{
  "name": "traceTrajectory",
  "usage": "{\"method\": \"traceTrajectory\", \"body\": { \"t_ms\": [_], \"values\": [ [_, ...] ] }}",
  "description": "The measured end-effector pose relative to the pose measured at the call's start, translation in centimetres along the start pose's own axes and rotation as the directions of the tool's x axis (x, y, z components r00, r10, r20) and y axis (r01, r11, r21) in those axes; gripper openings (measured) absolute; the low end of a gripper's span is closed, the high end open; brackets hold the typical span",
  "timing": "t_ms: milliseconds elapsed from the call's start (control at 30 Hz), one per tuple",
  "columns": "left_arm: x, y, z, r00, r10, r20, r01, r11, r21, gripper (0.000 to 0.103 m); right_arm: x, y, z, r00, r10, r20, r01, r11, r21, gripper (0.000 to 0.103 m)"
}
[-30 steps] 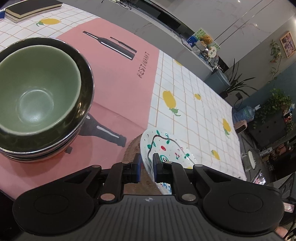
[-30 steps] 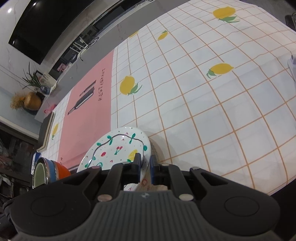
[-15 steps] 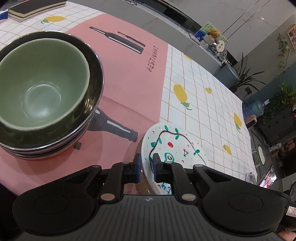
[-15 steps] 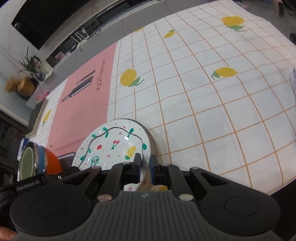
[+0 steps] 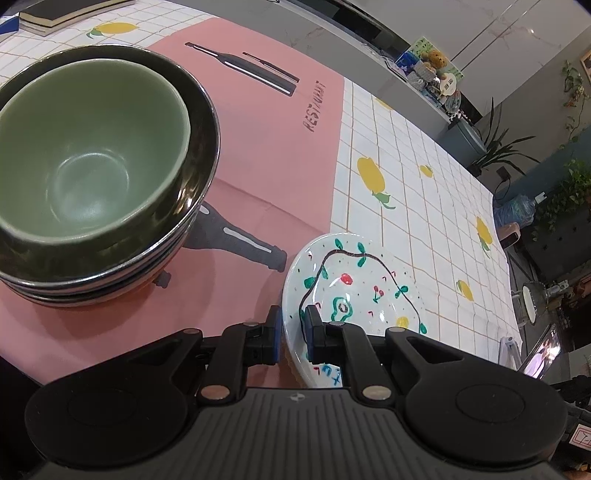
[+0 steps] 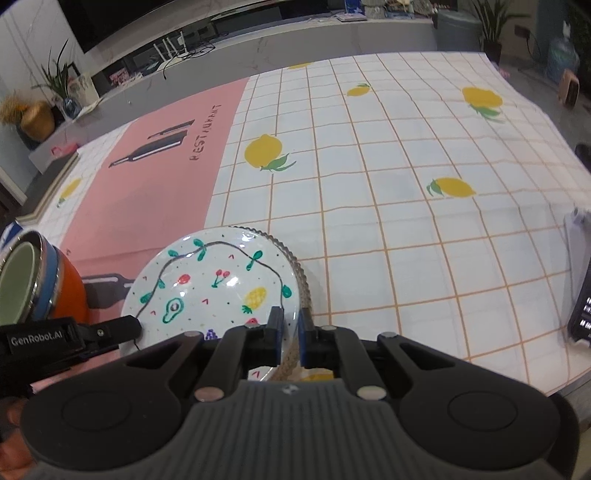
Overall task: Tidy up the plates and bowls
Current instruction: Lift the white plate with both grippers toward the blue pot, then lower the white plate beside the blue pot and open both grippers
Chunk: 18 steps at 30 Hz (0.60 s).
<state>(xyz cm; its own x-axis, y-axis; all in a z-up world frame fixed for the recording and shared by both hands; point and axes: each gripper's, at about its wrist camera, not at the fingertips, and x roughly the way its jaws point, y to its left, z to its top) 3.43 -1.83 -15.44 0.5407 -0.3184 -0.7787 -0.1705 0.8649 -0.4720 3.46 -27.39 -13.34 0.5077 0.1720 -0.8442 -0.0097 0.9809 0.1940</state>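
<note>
In the left wrist view the left gripper (image 5: 291,334) sits at the bottom centre of the frame, its jaws nearly closed and clamped on the near left rim of the painted plate (image 5: 354,295), one blue-padded finger outside the rim and the other inside the dish. The plate is white with a dark looping line, green leaves, cherries and an avocado drawing, and it lies in the lower middle of the frame, straddling the edge where the pink panel of the tablecloth (image 5: 424,192) meets the white lemon-print grid. A stack of bowls (image 5: 96,206) fills the upper left of that frame, with a green bowl (image 5: 85,151) nested on top inside a dark, glossy one; the stack stands on the pink panel, close to the plate but apart from it. A book (image 5: 62,13) lies at the top left corner on the counter. In the right wrist view the right gripper (image 6: 290,338) is at the bottom centre, its jaws likewise almost shut, pinching the near right rim of the same plate together with a ridged brownish edge (image 6: 301,284) that shows beneath it; what that lower piece is cannot be told. The left gripper's finger reaches the plate's left rim at the lower left of this frame, with the bowl stack's orange and blue sides at the left edge.
</note>
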Motion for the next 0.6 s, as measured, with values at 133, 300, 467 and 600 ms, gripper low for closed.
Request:
{"method": "traceTrajectory", "body": {
  "t_ms": [133,300,467,600],
  "values": [
    [0.0,-0.3,-0.2,1.0,0.02,-0.001,-0.02,0.999,0.026,0.013,0.0,0.5,-0.1,1.0,-0.009,0.006,0.009,1.0,-0.03,0.006],
    [-0.6,-1.5,-0.4,0.995,0.085,0.05,-0.091,0.988,0.127,0.014,-0.2,0.1,0.0,1.0,-0.006,0.008,0.007,1.0,-0.011,0.008],
    [-1.0,-1.7,-0.3,0.994,0.066,0.081,-0.078,0.986,0.146,0.021,-0.4,-1.3,0.2,1.0,0.013,0.018,-0.014,0.998,0.066,0.03],
    [-1.0,-1.1,-0.3,0.995,0.065,0.071,-0.073,0.989,0.126,0.023,-0.4,-1.9,0.0,0.999,0.045,0.011,-0.046,0.993,0.111,0.03]
  ]
}}
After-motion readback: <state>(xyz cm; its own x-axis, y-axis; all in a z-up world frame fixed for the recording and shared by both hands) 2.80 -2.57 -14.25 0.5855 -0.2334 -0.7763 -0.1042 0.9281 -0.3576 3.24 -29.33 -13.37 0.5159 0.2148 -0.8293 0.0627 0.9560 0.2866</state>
